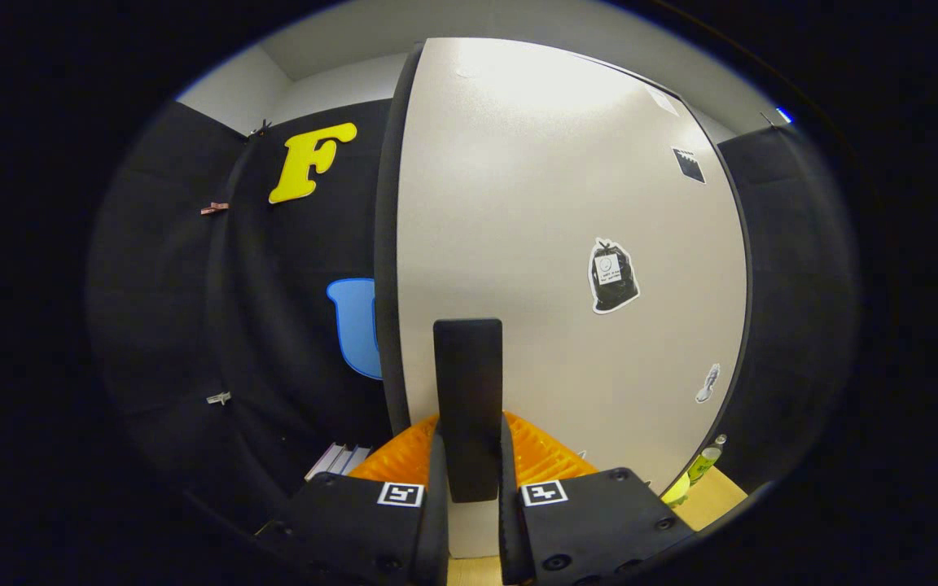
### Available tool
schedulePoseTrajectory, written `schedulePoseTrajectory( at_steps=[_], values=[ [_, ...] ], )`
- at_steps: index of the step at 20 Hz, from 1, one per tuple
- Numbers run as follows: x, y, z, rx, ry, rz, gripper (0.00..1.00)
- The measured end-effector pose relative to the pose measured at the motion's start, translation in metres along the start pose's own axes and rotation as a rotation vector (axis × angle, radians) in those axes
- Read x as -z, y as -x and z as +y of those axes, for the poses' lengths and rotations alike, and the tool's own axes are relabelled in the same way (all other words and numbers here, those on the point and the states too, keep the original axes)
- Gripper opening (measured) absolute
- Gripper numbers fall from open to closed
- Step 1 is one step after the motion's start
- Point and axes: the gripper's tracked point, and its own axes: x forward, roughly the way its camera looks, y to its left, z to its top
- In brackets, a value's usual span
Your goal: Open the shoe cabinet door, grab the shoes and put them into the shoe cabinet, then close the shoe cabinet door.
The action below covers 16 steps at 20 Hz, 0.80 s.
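1. Shoe cabinet door (567,244): a large pale panel with a dark edge strip along its left side. It stands upright directly ahead of the claw, and its face runs off to the right. Small stickers sit on the right half of the face.
2. Handle (468,407): a dark, flat, upright bar mounted near the door's left edge. Its long axis is vertical and in line with the slot between the claw's fingers. Its lower end sits between them.
3. Claw (469,488): the two fingers stand on either side of the handle's lower part, close against it. Judgement: the claw appears clamped on the handle, though actual pressure cannot be confirmed.
4. Governing relation: the handle lies straight ahead, with the door's dark left edge just to the left of it. Judgement: the door is most likely at the opening or closing step, and the next move is a swing about the door's far, right-hand side.
5. Orange ribbed item (546,456): low, behind the fingers at the door's foot. Whether it is the shoes cannot be told.
6. Books (339,460): low left, against the booth wall.
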Motion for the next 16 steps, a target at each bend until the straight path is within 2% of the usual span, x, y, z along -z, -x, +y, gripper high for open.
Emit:
schedulePoseTrajectory(
  at_steps=[16],
  values=[
    [-0.001, 0.119, -0.056, -0.069, -0.033, 0.021, 0.28]
  ],
)
